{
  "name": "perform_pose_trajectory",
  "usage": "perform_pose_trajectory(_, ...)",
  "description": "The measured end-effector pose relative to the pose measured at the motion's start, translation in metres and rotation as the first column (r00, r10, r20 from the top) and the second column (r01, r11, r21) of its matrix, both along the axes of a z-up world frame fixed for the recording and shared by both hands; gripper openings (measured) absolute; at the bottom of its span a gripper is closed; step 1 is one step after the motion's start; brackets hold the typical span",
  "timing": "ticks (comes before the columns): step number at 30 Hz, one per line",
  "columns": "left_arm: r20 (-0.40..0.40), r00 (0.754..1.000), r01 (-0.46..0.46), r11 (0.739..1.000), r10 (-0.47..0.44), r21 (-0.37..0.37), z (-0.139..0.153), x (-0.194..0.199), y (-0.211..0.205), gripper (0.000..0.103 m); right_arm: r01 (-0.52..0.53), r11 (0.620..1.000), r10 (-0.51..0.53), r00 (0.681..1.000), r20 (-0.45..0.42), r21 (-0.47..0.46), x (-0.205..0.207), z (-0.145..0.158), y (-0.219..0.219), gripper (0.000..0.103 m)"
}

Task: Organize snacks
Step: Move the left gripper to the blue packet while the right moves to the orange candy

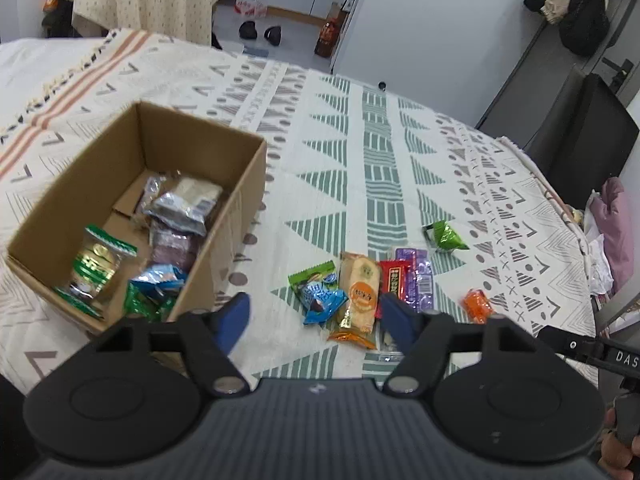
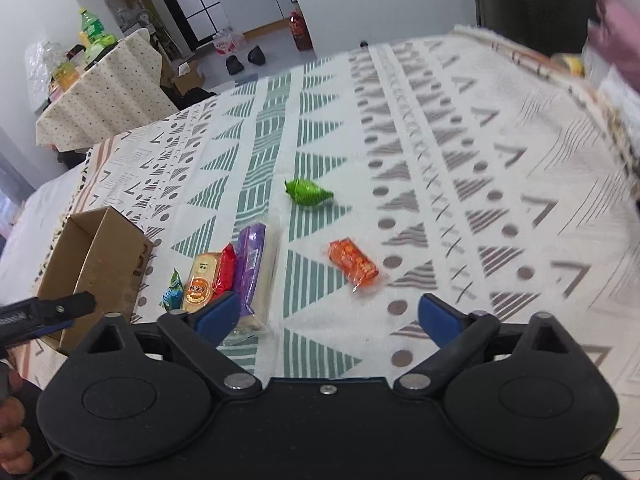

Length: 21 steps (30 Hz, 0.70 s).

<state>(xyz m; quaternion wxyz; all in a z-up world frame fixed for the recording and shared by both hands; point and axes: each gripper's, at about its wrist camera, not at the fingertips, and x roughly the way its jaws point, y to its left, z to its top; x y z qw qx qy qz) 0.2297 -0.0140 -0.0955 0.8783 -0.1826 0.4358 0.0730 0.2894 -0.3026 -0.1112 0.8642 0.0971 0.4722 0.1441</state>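
Observation:
A brown cardboard box [image 1: 244,184] stands on the patterned cloth at the left, with several snack packs inside. My left gripper [image 1: 316,320] is open and empty above the cloth, just right of the box. In front of it lie a blue pack [image 1: 322,300], an orange-labelled cracker pack [image 1: 358,292], a red pack [image 1: 394,280] and a purple pack [image 1: 418,276]. A green candy [image 1: 446,236] and an orange candy [image 1: 478,304] lie farther right. My right gripper [image 2: 332,316] is open and empty, hovering just short of the orange candy [image 2: 354,262].
The cloth [image 2: 480,160] covers a wide surface whose far edge drops to the floor. A dark chair [image 1: 588,136] stands at the right. A small covered table [image 2: 104,92] with bottles stands far left. The box [image 2: 96,256] shows at the left of the right wrist view.

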Motion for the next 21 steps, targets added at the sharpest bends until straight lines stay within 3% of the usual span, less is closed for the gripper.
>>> perform_pose_trajectory(6,-0.036,0.999,-0.008,1.000,0.008,-0.016,-0.024,0.015,0.003,0.053,0.023,0.999,-0.023,1.000,-0.010,0.045,0.013,-0.018,-0.001,0.084)
perform_pose_trajectory(11,-0.063,0.998,-0.018,1.000,0.017,-0.018,-0.044,0.030,0.005,0.052,0.038,0.997,-0.039,0.999,0.018,0.071,0.028,-0.029,-0.002,0.083)
perform_pose_trajectory(18,-0.089,0.996,-0.027,0.998,0.022,-0.055,-0.066,0.054,0.005,0.051,0.027,0.998,-0.026,1.000,-0.011,0.063,0.046,-0.050,0.001,0.082)
perform_pose_trajectory(21,-0.103,0.995,-0.022,0.999,0.019,-0.036,-0.073,0.063,0.001,0.051,0.026,0.998,-0.026,1.000,-0.016,0.054,0.053,-0.057,0.001,0.080)
